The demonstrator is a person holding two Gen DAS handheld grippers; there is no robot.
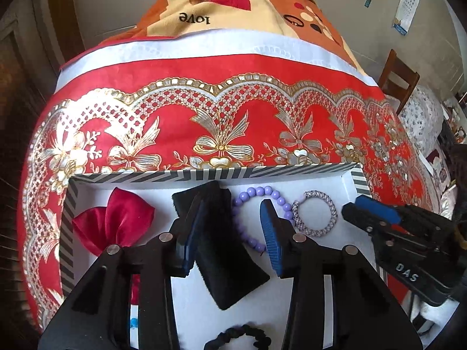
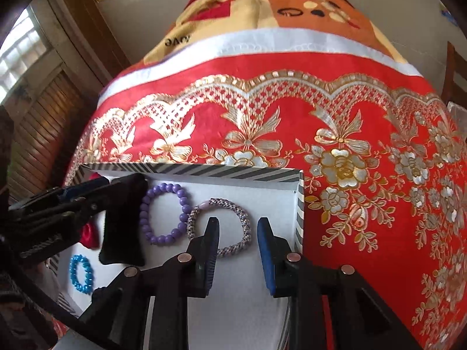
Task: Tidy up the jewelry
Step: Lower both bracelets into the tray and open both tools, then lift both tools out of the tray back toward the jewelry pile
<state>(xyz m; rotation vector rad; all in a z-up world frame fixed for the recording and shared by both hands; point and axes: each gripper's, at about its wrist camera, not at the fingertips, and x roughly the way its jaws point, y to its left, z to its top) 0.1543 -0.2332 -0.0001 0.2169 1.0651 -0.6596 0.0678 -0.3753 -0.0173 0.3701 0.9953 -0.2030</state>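
While both grippers hung over the striped box [image 2: 221, 172], most of the jewelry already lay inside it on its white floor. A purple bead bracelet [image 2: 165, 214] sat toward the far wall, touching a silver-lilac braided bracelet [image 2: 221, 227] just to its right. A black velvet pad [image 1: 221, 250] lay left of the purple beads, and a red satin bow [image 1: 113, 218] filled the far left corner. Nearer the camera, a blue bead bracelet [image 2: 81, 274] rested by the left wall and a black scrunchie [image 1: 238, 337] lay at the near edge.

The left gripper [image 1: 230, 233] was spread open over the velvet pad and the purple beads, grasping nothing. The right gripper [image 2: 238, 248] was likewise released, its left finger over the near arc of the braided bracelet and its right finger over bare box floor; whether either finger touched the bracelet could not be told.

One ring-like piece [image 1: 293, 21] appeared to remain outside, well apart on the patterned blanket [image 1: 204, 0] beyond the red embroidered cloth [image 1: 262, 70]. Judging from this, the gathering looked nearly complete, with that stray piece and perhaps some tidying inside the box left to do.
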